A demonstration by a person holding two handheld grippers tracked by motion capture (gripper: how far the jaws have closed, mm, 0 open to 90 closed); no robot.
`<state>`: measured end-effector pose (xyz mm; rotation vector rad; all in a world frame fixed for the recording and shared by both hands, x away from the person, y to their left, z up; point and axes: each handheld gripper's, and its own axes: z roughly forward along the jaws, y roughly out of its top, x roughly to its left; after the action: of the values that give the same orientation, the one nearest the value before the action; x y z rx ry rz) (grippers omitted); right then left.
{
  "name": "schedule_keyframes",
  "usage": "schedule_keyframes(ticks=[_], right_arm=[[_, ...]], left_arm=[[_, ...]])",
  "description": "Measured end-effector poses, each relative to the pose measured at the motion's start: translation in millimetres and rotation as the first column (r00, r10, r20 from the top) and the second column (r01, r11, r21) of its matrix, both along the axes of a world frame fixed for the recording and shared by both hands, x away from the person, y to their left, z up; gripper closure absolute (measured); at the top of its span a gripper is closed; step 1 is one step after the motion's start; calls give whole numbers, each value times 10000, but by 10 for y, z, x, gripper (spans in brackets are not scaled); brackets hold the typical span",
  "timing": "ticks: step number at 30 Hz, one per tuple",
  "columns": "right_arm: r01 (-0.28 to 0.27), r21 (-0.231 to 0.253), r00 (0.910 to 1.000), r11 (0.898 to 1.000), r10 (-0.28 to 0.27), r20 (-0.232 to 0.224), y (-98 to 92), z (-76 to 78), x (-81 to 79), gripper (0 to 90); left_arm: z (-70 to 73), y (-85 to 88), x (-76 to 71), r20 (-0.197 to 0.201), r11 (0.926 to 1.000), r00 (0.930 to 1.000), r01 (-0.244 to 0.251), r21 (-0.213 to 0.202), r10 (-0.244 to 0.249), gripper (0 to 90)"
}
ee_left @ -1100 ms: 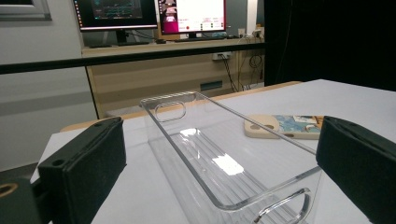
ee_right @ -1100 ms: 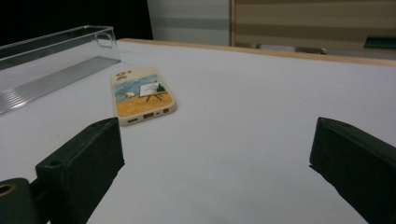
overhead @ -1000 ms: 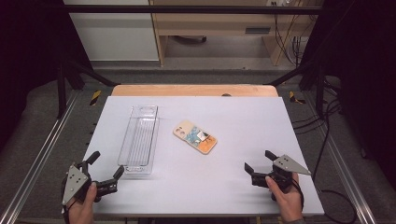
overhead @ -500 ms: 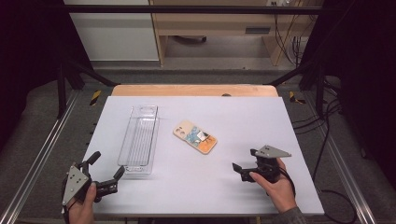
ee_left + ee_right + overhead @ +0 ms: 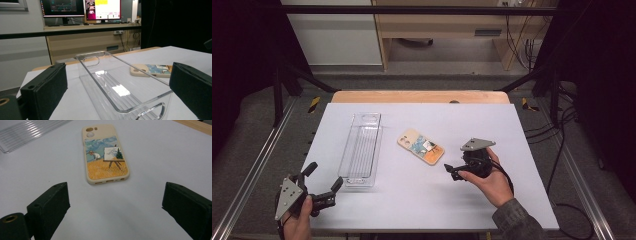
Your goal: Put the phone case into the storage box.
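A cream phone case (image 5: 420, 146) with a painted picture on its back lies flat in the middle of the white table. In the right gripper view the phone case (image 5: 106, 157) lies just ahead of my right gripper (image 5: 115, 195), whose jaws stand wide open and touch nothing. From above, the right gripper (image 5: 451, 171) sits a short way right of the case's near end. A clear plastic tray (image 5: 361, 147) with nothing in it lies left of the case. My left gripper (image 5: 324, 176) is open near the front left corner, aimed at the tray (image 5: 117, 85).
The white tabletop (image 5: 492, 125) ends in a wooden strip (image 5: 419, 96) at the far side. Metal rails (image 5: 257, 165) run along both sides. Beyond the table stand a wooden desk and monitors (image 5: 102, 10). Cables hang at the far right.
My right gripper has moved forward and to the left, from the front right part of the table up close to the phone case. The left gripper, the tray and the case have stayed put.
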<state>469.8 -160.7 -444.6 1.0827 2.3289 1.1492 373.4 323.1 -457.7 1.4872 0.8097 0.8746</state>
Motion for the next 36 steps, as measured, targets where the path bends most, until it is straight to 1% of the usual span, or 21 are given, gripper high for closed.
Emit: schedule_keyframes(ticks=[3, 7, 8, 10, 12, 13, 17, 18, 20, 21, 22, 23, 25, 27, 28, 29, 31, 33, 36], right_arm=[[-109, -205, 9999, 9997, 107, -87, 80, 42, 64, 71], [-343, -439, 9994, 9984, 342, -43, 194, 93, 139, 70], [-343, -439, 9994, 9984, 342, -43, 194, 93, 139, 70], [-406, -707, 9991, 9967, 395, -176, 270, 104, 213, 69], [-414, -703, 9990, 9967, 399, -221, 293, 102, 236, 69], [-430, -794, 9986, 9959, 404, -338, 338, 96, 285, 68], [-530, -932, 9972, 9942, 478, -570, 433, 77, 383, 68], [-585, -1028, 9965, 9930, 520, -652, 458, 73, 406, 67], [-604, -1032, 9961, 9928, 532, -707, 481, 64, 429, 67], [-630, -1062, 9956, 9923, 552, -751, 507, 52, 457, 65], [-631, -1177, 9942, 9910, 522, -941, 559, 32, 502, 65], [-659, -1249, 9934, 9900, 533, -1017, 578, 24, 525, 66], [-701, -1279, 9919, 9893, 555, -1143, 616, 2, 568, 66], [-736, -1340, 9914, 9882, 579, -1174, 631, -11, 587, 66], [-775, -1389, 9907, 9873, 606, -1219, 653, -45, 624, 67], [-741, -1392, 9899, 9875, 560, -1299, 664, -60, 636, 67], [-703, -1452, 9899, 9869, 511, -1322, 681, -98, 662, 64], [-683, -1556, 9906, 9855, 485, -1281, 697, -135, 682, 61], [-778, -1679, 9889, 9827, 547, -1382, 719, -190, 709, 63]], left_arm=[[0, 14, 3, 13, 10000, 10000, -17, -68, 17, 12], [-2, 25, 7, -9, 9999, 10000, -27, -147, 27, 12], [-2, 25, 7, -9, 9999, 10000, -27, -147, 27, 12], [3, 23, 6, 26, 9998, 10000, -10, -187, 11, 12], [4, 18, 3, 36, 9999, 10000, 7, -159, -7, 12], [6, 20, 2, 46, 9999, 10000, 9, -170, -8, 12], [8, 38, 3, 70, 9997, 10000, -23, -236, 25, 12], [9, 42, 3, 73, 9997, 10000, -25, -246, 27, 12], [10, 46, 3, 80, 9997, 10000, -35, -261, 37, 12], [10, 47, 4, 86, 9996, 10000, -40, -279, 43, 12], [9, 48, 6, 82, 9996, 10000, -40, -269, 42, 12], [7, 49, 8, 67, 9996, 10000, -42, -276, 44, 12], [9, 47, 7, 80, 9996, 10000, -24, -273, 26, 12], [10, 46, 7, 86, 9997, 10000, -14, -259, 17, 12], [11, 47, 5, 84, 9997, 10000, -28, -258, 30, 12], [11, 48, 5, 85, 9996, 10000, -35, -271, 37, 12], [13, 55, 4, 92, 9996, 9999, -58, -271, 61, 12], [14, 67, 3, 94, 9995, 9999, -83, -309, 86, 12], [16, 80, 2, 99, 9992, 9999, -122, -389, 125, 12]])
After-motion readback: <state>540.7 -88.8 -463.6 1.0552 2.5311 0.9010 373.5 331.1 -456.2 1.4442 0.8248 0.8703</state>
